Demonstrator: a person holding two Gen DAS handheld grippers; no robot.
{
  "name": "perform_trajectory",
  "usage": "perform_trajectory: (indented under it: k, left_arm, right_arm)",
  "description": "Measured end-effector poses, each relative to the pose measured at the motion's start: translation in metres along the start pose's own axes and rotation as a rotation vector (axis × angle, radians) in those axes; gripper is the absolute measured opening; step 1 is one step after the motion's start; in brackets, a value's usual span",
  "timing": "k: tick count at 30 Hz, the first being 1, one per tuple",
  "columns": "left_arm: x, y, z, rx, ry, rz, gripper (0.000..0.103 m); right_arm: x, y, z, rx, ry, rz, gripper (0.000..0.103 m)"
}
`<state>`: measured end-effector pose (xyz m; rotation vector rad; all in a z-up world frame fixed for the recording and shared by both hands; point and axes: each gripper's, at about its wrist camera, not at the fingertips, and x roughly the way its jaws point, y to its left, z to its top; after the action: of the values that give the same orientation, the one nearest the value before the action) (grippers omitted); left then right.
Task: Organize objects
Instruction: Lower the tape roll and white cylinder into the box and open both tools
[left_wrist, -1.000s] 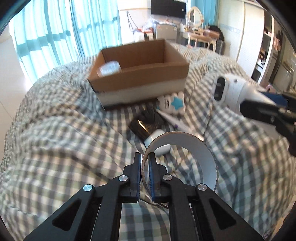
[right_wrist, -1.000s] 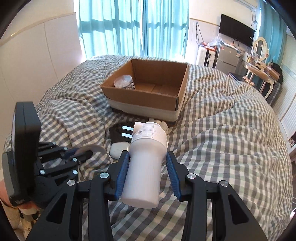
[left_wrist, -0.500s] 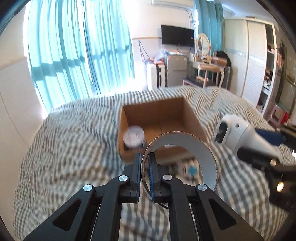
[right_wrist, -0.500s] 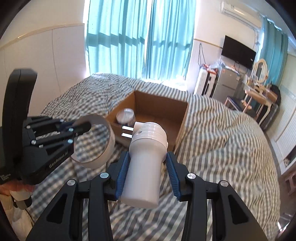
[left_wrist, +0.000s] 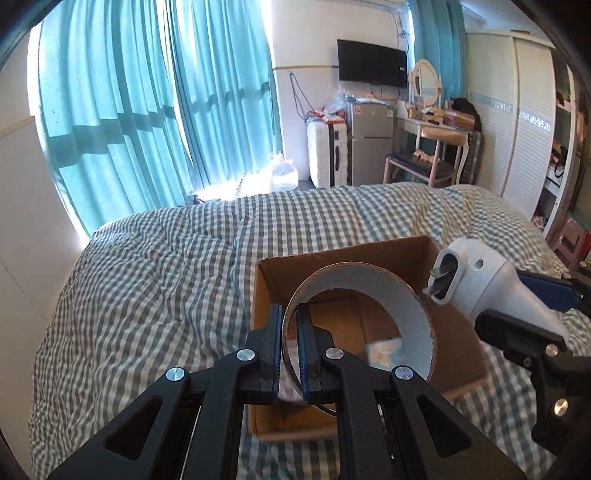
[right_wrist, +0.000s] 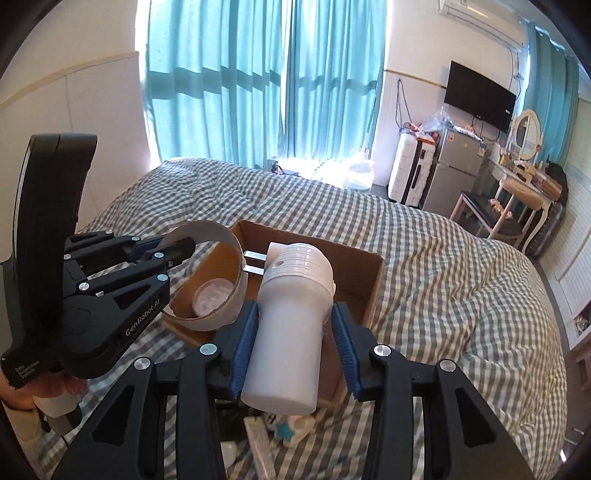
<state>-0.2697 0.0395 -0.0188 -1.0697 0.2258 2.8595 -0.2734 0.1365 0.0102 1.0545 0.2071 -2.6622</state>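
My left gripper (left_wrist: 290, 341) is shut on the wall of a cardboard tape ring (left_wrist: 406, 306) and holds it above the open cardboard box (left_wrist: 454, 336) on the checked bed. The ring (right_wrist: 218, 321) also shows in the right wrist view, over the box's left side. My right gripper (right_wrist: 291, 328) is shut on a white plug-in device (right_wrist: 291, 314) with two metal prongs, held over the box (right_wrist: 365, 291). The device (left_wrist: 476, 284) shows at the right in the left wrist view. A round white jar (right_wrist: 214, 297) lies inside the box.
Small items, a tube and a white pack with a blue star (right_wrist: 286, 430), lie on the checked bedspread (right_wrist: 443, 295) in front of the box. Teal curtains, a suitcase, a fridge and a dressing table stand beyond the bed.
Both grippers have risen and moved forward with their loads, from above the small items to above the box. Their grips have not changed.
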Motion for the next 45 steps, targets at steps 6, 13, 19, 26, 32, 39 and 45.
perform_trajectory:
  k: [6,13,19,26,32,39,45]
  left_arm:
    - [0.056,-0.004,0.004,0.04,0.053,0.011,0.007]
    - [0.092,-0.006,-0.002,0.052,0.093,-0.004,0.007]
    - [0.099,-0.011,0.0,0.061,0.081,-0.017,0.007]
    - [0.1,-0.018,0.003,0.08,0.077,-0.029,0.009]
    - [0.09,-0.019,0.006,0.077,0.088,-0.037,0.026]
    - [0.049,-0.015,0.012,0.06,0.045,-0.018,0.075]
    - [-0.004,-0.013,0.022,0.061,-0.003,0.0,0.08]
  right_arm:
    - [0.059,-0.013,0.015,-0.024,0.041,-0.061,0.041]
    - [0.102,-0.024,0.004,-0.016,0.091,-0.049,0.041]
    - [0.117,-0.03,-0.001,-0.008,0.113,-0.04,0.041]
    - [0.112,-0.035,-0.001,0.01,0.099,-0.032,0.041]
    - [0.086,-0.037,0.005,0.03,0.037,-0.021,0.041]
    - [0.038,-0.039,0.011,0.053,-0.033,-0.032,0.048]
    - [-0.021,-0.034,0.011,0.04,-0.085,-0.049,0.049]
